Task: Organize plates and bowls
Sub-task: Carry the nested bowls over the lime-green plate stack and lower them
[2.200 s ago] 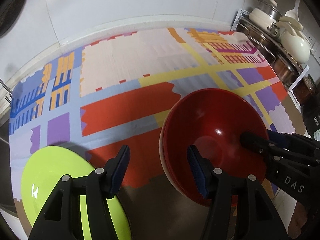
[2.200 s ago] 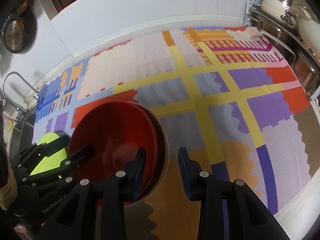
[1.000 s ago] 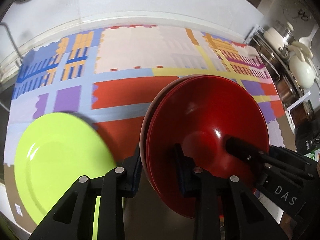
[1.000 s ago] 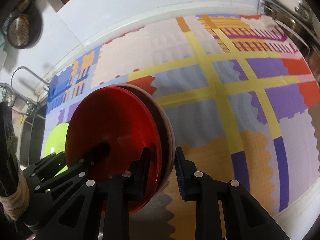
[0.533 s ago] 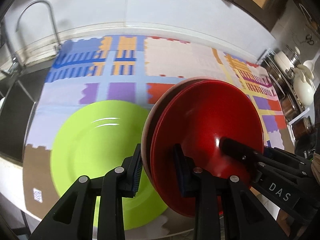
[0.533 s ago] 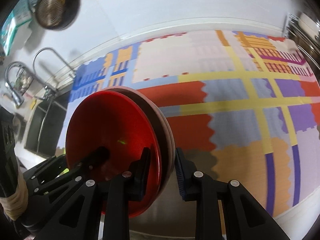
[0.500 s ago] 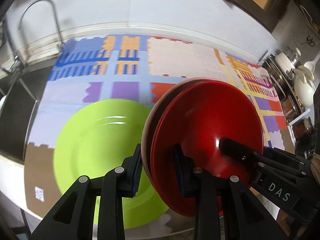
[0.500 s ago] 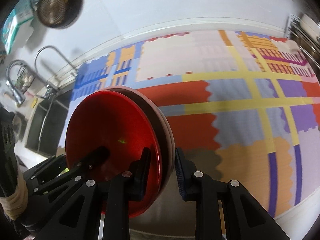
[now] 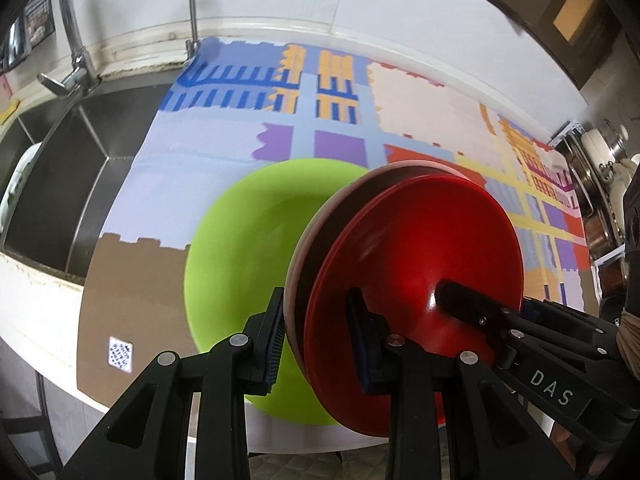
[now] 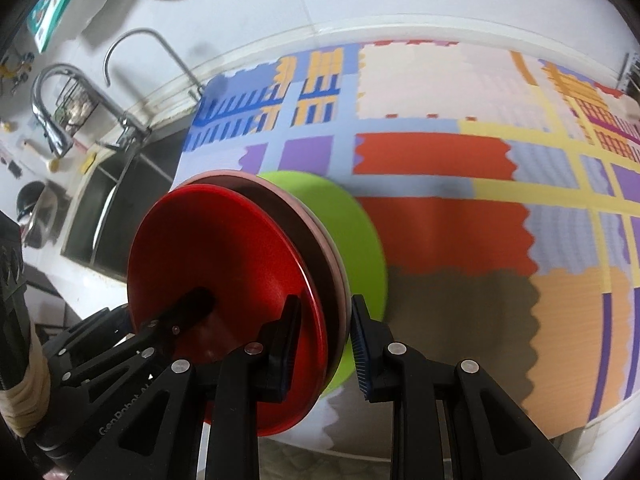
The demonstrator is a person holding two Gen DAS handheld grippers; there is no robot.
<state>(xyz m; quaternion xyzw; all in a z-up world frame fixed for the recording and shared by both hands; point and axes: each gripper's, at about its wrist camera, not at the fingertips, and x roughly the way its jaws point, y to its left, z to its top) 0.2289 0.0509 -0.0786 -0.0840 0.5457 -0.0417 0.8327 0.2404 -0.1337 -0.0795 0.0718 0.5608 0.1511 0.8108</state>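
Both tools pinch the same stack from opposite rims: left tool [image 9: 320, 336] and right tool [image 10: 324, 340], each pressed onto the red bowl [image 9: 424, 264] nested in a pale pink dish [image 9: 316, 224]. Two grips likely keep the nested pair from sliding apart. The stack hangs tilted, clear of the surface [image 10: 460, 308], over the green plate [image 9: 248, 248] lying flat on the patterned mat [image 9: 420, 100] near the sink [image 9: 80, 168]. Presumably it goes down onto that plate, largest at the bottom.
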